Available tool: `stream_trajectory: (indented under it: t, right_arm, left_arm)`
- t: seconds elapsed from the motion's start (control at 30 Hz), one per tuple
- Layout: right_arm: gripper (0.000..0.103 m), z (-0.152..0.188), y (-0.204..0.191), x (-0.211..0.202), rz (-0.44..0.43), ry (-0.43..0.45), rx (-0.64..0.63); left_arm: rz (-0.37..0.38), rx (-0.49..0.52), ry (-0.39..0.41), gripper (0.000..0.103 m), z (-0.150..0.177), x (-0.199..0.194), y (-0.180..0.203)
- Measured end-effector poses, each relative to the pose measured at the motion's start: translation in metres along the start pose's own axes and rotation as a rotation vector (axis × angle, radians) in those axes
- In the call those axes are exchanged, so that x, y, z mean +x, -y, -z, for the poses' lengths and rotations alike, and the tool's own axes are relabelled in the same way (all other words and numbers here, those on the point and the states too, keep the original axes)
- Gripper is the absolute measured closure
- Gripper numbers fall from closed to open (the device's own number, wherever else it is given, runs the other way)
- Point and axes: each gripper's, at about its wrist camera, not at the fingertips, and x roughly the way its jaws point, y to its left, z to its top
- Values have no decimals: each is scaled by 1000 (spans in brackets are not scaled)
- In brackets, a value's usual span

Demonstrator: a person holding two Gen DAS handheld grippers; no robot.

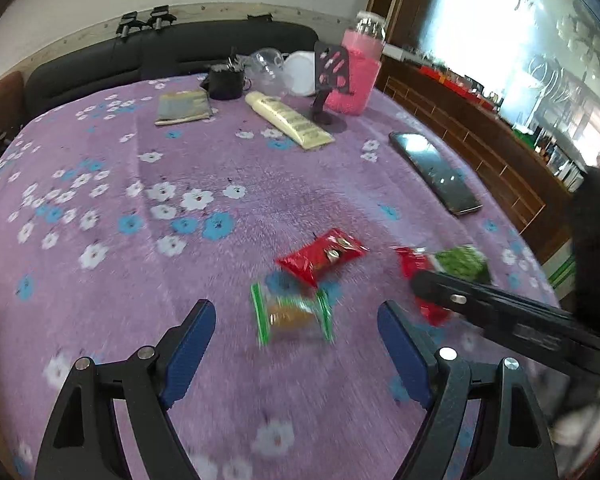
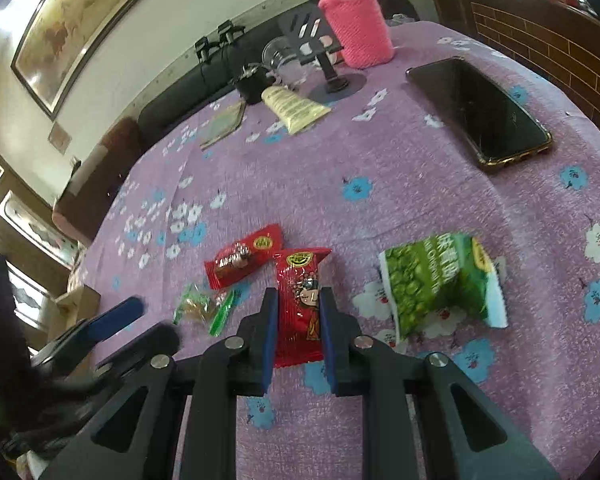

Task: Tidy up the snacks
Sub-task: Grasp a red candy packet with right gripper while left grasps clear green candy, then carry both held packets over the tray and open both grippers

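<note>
Several small snack packets lie on the purple flowered tablecloth [image 1: 112, 184]. My right gripper [image 2: 298, 304] is shut on a red snack packet [image 2: 300, 300] with a cartoon face, its top sticking out past the fingers. A second red packet [image 2: 242, 256] lies just left of it and also shows in the left wrist view [image 1: 322, 254]. A green pea packet [image 2: 440, 280] lies to the right. A clear packet with green ends [image 1: 292, 314] sits between the fingers of my open left gripper [image 1: 296, 320], a little ahead of them; it also shows in the right wrist view [image 2: 202, 306].
A phone [image 2: 480, 110] lies at the right near the table edge. At the back stand a pink knitted bottle [image 2: 356, 24], a black phone stand [image 1: 328, 80], a cream tube [image 1: 288, 118], a black cup [image 1: 226, 80] and a flat grey pouch [image 1: 184, 106].
</note>
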Motion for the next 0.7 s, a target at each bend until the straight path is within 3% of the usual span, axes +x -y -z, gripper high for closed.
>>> stream_trajectory:
  t: [0.3, 0.33, 0.37, 0.57, 0.7]
  right_arm:
    - [84, 0, -4, -3, 16, 24, -19]
    - [84, 0, -5, -2, 18, 21, -22]
    - [84, 0, -5, -2, 19, 20, -22]
    - [84, 2, -4, 2, 24, 8, -20]
    - [84, 2, -5, 4, 19, 6, -29]
  left_arm:
    - [-60, 64, -25, 18, 2, 27, 10]
    - [-66, 82, -27, 32, 3, 26, 12]
    - [-83, 111, -31, 53, 4, 25, 16]
    - [-79, 167, -29, 58, 13, 15, 24]
    - [-58, 137, -8, 58, 21, -1, 19]
